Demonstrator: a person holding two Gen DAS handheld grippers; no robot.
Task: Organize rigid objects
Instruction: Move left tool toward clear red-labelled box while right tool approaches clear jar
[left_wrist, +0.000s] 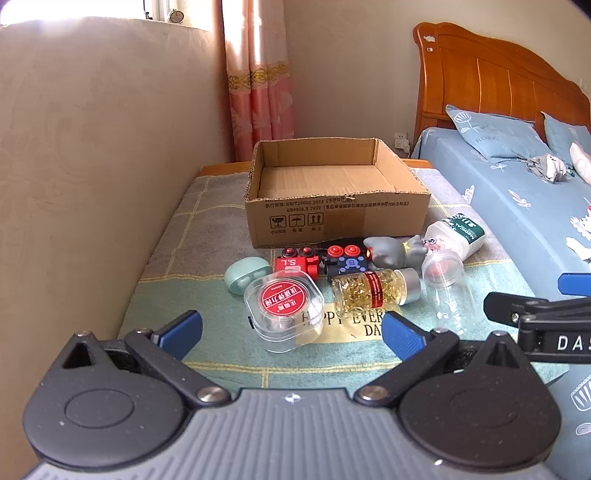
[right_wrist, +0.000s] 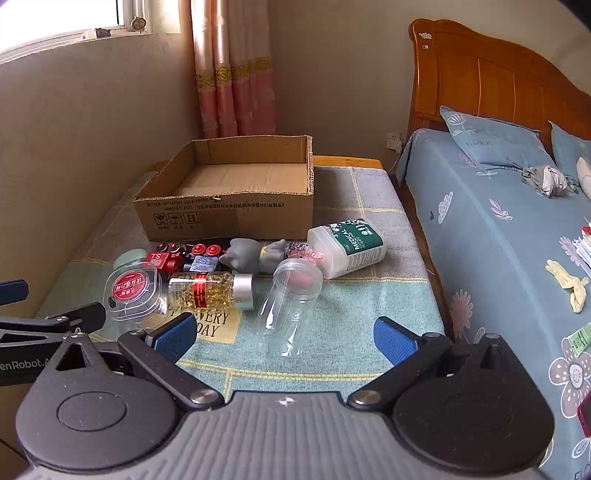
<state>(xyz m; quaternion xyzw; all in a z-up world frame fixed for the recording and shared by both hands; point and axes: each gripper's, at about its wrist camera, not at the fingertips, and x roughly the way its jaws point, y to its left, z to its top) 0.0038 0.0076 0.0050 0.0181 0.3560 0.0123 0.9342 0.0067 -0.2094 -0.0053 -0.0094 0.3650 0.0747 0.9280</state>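
While both the left gripper (left_wrist: 291, 328) and right gripper (right_wrist: 282, 334) hang with jaws fully spread and empty, the clear jar (right_wrist: 286, 299) lying just ahead between the right jaws suits a grip across its middle, bound for the cardboard box (right_wrist: 225, 218) beyond.

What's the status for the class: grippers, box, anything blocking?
Left gripper and right gripper open, holding nothing. Cardboard box empty, all items on the mat. Clear jar lies nearest the right gripper; nothing blocks the box.

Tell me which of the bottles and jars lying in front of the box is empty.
The clear plastic jar, lying on its side nearest the right gripper: you see straight through it. The gold-filled bottle and the white medical bottle are not see-through empties.
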